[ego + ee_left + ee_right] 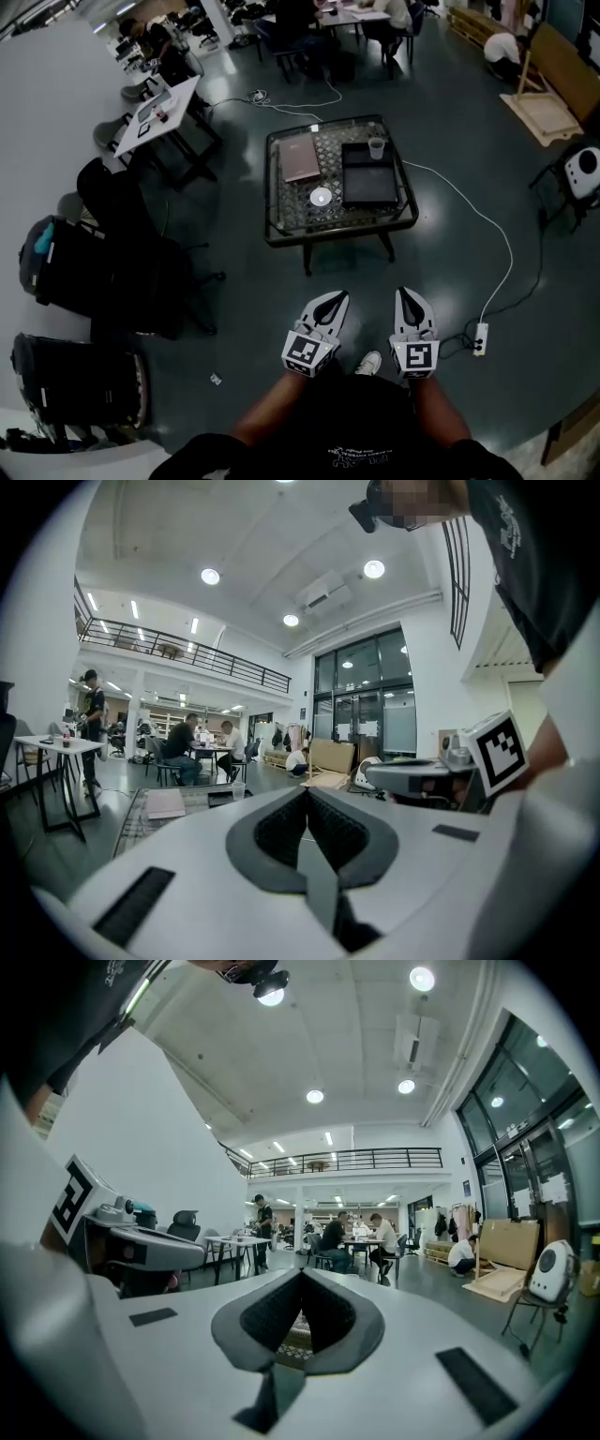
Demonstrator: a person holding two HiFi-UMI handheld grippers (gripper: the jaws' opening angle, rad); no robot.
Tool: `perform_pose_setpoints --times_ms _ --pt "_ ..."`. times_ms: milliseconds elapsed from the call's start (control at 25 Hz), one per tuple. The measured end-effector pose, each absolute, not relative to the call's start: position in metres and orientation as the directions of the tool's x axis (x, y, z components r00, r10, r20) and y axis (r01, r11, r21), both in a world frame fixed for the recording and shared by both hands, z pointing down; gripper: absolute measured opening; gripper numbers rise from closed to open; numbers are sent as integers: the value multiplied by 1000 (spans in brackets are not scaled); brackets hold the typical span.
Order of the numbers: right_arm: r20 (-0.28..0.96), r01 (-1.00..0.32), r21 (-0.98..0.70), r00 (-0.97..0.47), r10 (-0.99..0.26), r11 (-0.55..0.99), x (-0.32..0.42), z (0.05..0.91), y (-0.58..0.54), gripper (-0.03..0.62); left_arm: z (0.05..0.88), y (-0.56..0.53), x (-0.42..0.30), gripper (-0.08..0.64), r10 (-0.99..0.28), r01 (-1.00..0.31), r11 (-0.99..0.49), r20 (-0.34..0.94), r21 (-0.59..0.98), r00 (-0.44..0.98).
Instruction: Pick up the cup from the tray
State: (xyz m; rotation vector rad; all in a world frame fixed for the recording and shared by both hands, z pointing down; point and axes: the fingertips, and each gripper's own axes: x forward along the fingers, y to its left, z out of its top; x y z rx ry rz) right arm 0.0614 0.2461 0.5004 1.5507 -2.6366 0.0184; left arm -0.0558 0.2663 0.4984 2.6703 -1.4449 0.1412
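A clear plastic cup [376, 148] stands at the far end of a black tray [368, 178] on a low glass table [281, 220], well ahead of me. In the left gripper view the cup [238, 790] is small and distant, left of the jaws. My left gripper [337, 297] and right gripper [405, 293] hover side by side over the floor, short of the table. Both are shut with nothing in them. The left gripper's fingertips [307, 795] meet, and so do the right gripper's [301, 1274], which point level toward the table.
A pinkish notebook [300, 157] and a white disc [321, 197] share the table. A power strip [480, 338] with a white cable lies on the floor at right. Black chairs and bags [122, 244] crowd the left, with a white desk [159, 108] beyond. People sit at far tables.
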Motion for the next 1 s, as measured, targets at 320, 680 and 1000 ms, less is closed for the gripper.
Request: perform_pose_setpoints --times_ms 320,680,1000 --pt "79 -874 17 -483 -872 485 58 502 228 9 503 251 -66 9 -846 -857 -514 141 42 514" --pt "77 -872 19 -487 -870 489 52 494 187 9 508 207 -67 9 -838 -847 -528 125 60 531" --pt "70 -873 14 -486 -871 488 42 499 141 9 507 156 -78 9 -831 -840 -539 118 67 543"
